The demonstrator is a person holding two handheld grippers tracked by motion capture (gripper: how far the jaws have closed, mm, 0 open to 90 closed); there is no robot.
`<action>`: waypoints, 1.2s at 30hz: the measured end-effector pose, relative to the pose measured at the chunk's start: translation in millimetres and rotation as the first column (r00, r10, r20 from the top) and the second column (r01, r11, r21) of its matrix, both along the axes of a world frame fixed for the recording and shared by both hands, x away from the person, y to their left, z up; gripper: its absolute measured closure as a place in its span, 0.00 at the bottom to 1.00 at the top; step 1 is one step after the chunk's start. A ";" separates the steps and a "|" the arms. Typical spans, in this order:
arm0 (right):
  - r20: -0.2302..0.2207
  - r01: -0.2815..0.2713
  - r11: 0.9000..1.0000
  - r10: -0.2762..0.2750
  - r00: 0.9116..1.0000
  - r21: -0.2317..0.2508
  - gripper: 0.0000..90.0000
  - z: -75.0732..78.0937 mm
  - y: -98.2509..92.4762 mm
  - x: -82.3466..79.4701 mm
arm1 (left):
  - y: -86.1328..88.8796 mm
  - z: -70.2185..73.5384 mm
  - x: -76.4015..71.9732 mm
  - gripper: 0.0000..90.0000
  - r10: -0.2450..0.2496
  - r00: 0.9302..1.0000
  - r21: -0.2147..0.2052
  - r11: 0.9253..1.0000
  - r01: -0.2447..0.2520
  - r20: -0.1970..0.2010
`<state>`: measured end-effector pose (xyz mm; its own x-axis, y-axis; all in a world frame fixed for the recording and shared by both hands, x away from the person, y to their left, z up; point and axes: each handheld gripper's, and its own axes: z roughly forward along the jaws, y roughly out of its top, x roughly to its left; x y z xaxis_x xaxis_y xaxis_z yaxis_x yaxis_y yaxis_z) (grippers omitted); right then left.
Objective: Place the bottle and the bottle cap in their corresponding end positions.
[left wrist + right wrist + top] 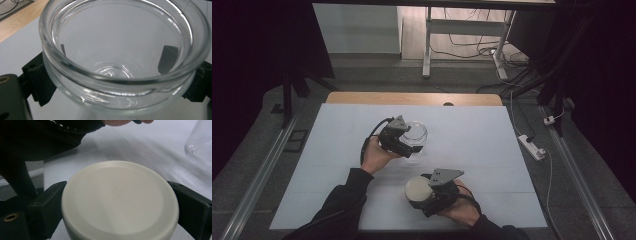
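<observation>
A clear glass jar (414, 135) stands open-mouthed on the white table cover, and my left gripper (404, 141) is shut on its body. In the left gripper view the jar's rim (120, 80) is close up, with a black jaw pressed to each side of the glass. A round cream lid (418, 191) sits between the jaws of my right gripper (424, 196) near the table's front, below and right of the jar. The right gripper view has the lid's flat top (120, 202) clamped by both jaws, and the jar's edge (200, 147) at the right.
The white table cover (482, 150) lies over a wooden table whose far edge (412, 98) is bare. Beyond it stand a desk frame and loose cables. A white power strip (532, 146) lies on the floor at the right. A dark sleeve (37, 147) crosses the right gripper view.
</observation>
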<state>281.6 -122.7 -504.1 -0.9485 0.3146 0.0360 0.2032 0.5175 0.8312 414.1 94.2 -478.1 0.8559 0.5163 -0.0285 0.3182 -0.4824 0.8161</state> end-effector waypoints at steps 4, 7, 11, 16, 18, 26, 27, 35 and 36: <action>0.001 0.005 1.000 -0.005 1.000 -0.022 0.08 -7.0 5.0 5.4 | -0.8 -3.4 5.0 0.08 0.004 1.000 0.003 1.000 -0.004 0.001; 0.004 0.014 0.999 -0.013 1.000 -0.029 0.08 -10.7 6.7 9.4 | -0.9 -6.3 9.0 0.08 0.008 1.000 0.000 1.000 -0.008 0.000; 0.006 0.022 0.999 -0.022 1.000 -0.031 0.08 -12.7 7.1 13.7 | -1.9 -9.2 12.7 0.08 0.011 1.000 -0.001 1.000 -0.011 -0.002; 0.007 0.030 0.999 -0.029 1.000 -0.044 0.08 -18.3 8.8 18.7 | -4.3 -12.8 16.9 0.08 0.014 1.000 0.004 1.000 -0.014 -0.002; 0.010 0.030 0.998 -0.030 1.000 -0.053 0.08 -20.2 10.2 20.3 | -5.1 -14.2 18.8 0.08 0.019 1.000 0.007 1.000 -0.019 -0.001; 0.011 0.037 0.996 -0.037 0.999 -0.081 0.08 -27.4 15.5 27.7 | -7.7 -18.1 26.5 0.08 0.034 0.999 0.022 0.999 -0.034 0.003; 0.012 0.039 0.996 -0.038 0.999 -0.085 0.08 -28.2 16.1 28.5 | -8.4 -18.6 27.0 0.08 0.037 0.999 0.023 0.999 -0.037 0.003; 0.006 0.046 0.993 -0.046 0.999 -0.110 0.08 -32.9 19.4 34.5 | -10.1 -23.9 31.4 0.08 0.046 0.999 0.034 0.998 -0.046 0.005; 0.001 0.047 0.992 -0.047 0.999 -0.116 0.08 -33.1 20.0 34.9 | -10.1 -24.5 31.9 0.08 0.048 0.999 0.036 0.998 -0.048 0.007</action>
<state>316.5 -102.7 -537.2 -0.9326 0.3610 -0.0020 0.2307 0.6001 0.7659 445.9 84.1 -502.7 0.8303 0.5574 -0.0038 0.3367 -0.4961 0.8003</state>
